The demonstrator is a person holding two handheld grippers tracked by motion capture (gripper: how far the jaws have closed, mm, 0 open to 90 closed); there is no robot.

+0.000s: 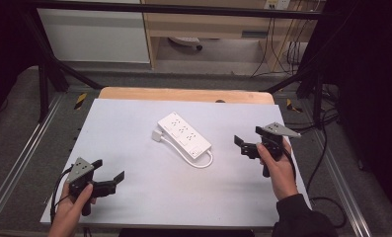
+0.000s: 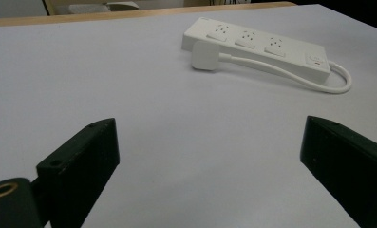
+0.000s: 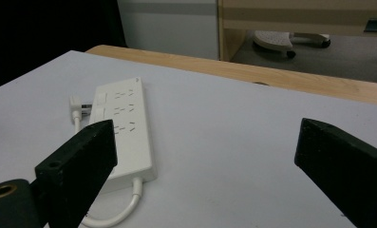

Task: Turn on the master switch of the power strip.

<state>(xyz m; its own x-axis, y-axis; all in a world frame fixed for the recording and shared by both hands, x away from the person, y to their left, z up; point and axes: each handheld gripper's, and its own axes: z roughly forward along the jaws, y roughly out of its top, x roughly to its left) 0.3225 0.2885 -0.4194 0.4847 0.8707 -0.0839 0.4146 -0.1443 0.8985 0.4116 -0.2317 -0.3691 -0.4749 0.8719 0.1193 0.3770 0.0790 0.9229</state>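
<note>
the white-topped table [image 1: 134, 197] carries just one item, a white power strip [image 1: 184, 134] lying slantwise near the middle, a little toward the far edge, three sockets up and its switch end pointing to the near right. its short cable [image 1: 193, 160] loops out of that end and runs back along the near side to the white plug [image 1: 156, 136], which lies unplugged, just beside the strip's far-left end. the left tool [image 1: 112, 180] hovers by the near-left corner, jaws spread wide, nothing between them. the right tool [image 1: 239, 143] hangs near the right edge, jaws spread too, empty, pointing at the strip. looks like the approach step, nothing gripped yet. next move, i'd judge: one tool pins the strip, the other closes on the plug and lines its pins up with a socket.
</note>
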